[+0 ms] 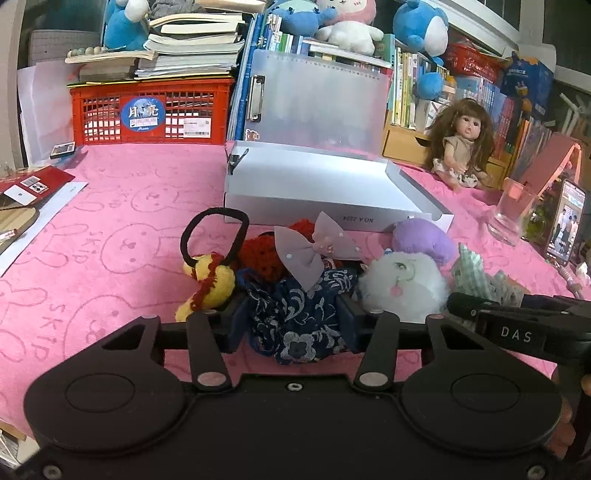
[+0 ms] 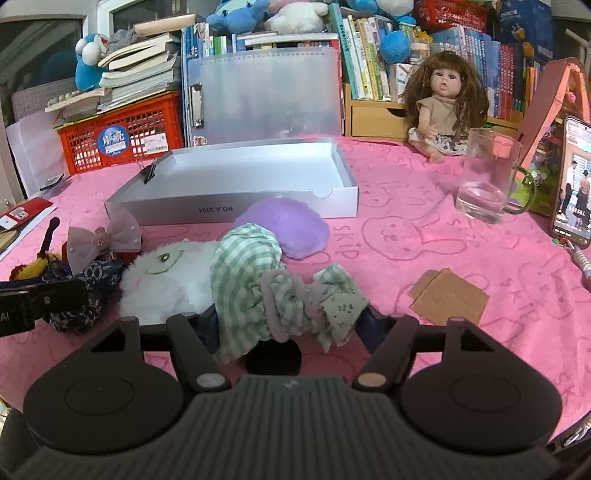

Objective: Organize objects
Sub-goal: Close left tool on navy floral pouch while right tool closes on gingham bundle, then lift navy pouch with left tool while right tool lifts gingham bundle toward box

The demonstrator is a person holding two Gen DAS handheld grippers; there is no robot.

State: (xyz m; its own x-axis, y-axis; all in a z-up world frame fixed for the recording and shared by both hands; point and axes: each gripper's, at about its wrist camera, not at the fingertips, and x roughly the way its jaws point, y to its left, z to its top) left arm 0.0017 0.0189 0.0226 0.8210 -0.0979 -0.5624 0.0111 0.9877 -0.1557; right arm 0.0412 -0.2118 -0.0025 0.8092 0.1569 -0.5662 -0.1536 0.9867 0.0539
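L gripper (image 1: 295,325) pinches the navy scrunchie (image 1: 299,317); R gripper (image 2: 288,325) clamps the green checked cloth (image 2: 251,273). Risk: tangled pile neighbours, e.g. white plush (image 2: 166,280), drag along when lifting toward the box (image 2: 229,206).

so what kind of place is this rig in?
Probably a home study or a child's room: books crammed upright along the back, plush toys on top, and a doll sitting on a pink bunny-print table cover.
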